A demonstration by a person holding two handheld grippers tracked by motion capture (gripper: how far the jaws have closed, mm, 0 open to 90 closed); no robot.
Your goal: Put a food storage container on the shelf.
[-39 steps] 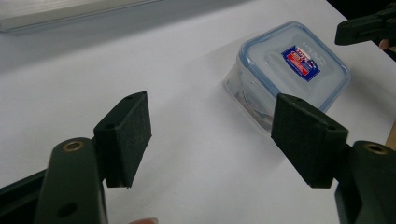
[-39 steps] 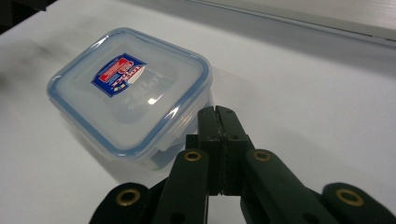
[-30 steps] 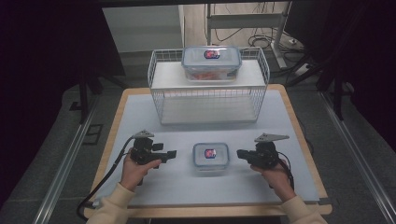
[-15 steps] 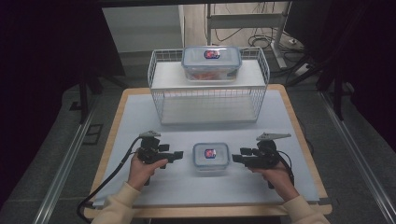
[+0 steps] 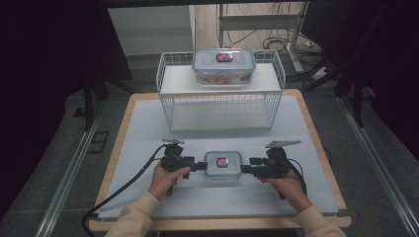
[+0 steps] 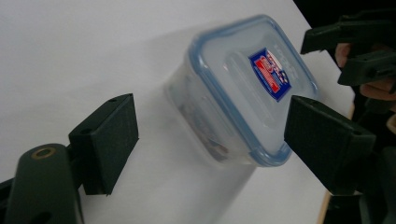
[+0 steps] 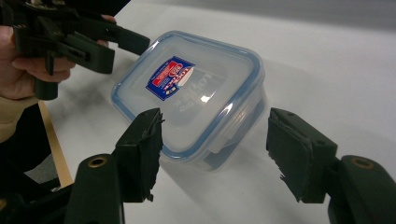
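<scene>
light: table sheet (image 5: 148,123) bright, surroundings dark, source seemingly overhead | shadows: soft, under small container (image 7: 187,93) beside the near jaws | glare: white glints on its lid just beyond the jaws | focus: jaws nearest the lens soft in both gripper views | high view: grainy, small detail hard to read

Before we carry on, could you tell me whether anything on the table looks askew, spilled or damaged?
Nothing stands out: the small container sits flat with its lid shut, and the large container rests squarely on the wire rack. No spill shows.
</scene>
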